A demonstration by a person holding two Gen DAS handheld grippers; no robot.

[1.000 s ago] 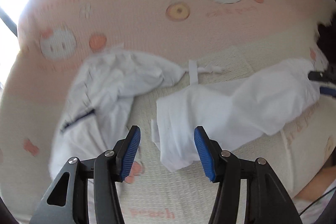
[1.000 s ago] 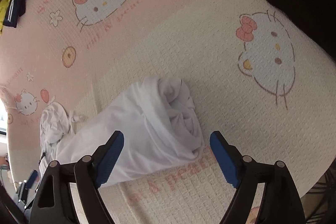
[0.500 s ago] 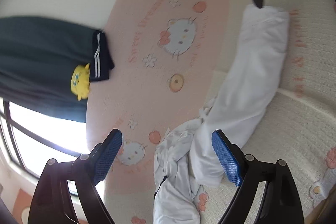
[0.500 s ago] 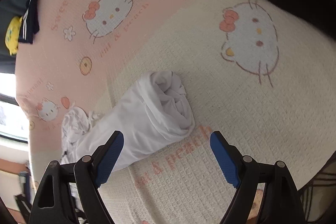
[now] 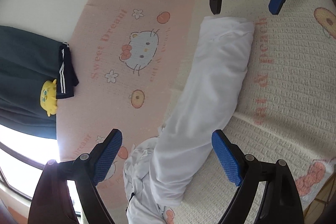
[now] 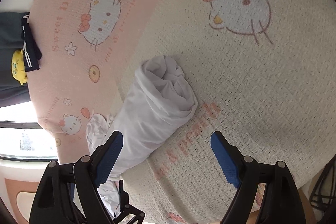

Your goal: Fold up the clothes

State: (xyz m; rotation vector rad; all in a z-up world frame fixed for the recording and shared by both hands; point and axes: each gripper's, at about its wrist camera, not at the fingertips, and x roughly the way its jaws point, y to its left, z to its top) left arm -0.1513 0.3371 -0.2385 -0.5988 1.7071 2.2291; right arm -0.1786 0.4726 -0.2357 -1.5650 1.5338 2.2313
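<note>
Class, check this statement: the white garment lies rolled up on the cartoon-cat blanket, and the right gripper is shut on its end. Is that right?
Not quite. The white garment does lie rolled on the blanket, but the right gripper is open, holding nothing. The right wrist view shows its jaws spread wide, with the roll's end lying free beyond them.

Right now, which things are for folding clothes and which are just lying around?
For the job:
- rolled white garment
- crumpled white garment
- left claw, open
- right claw, open

Just lying about:
- dark striped clothing
- yellow plush toy
- cartoon cat blanket underneath
</note>
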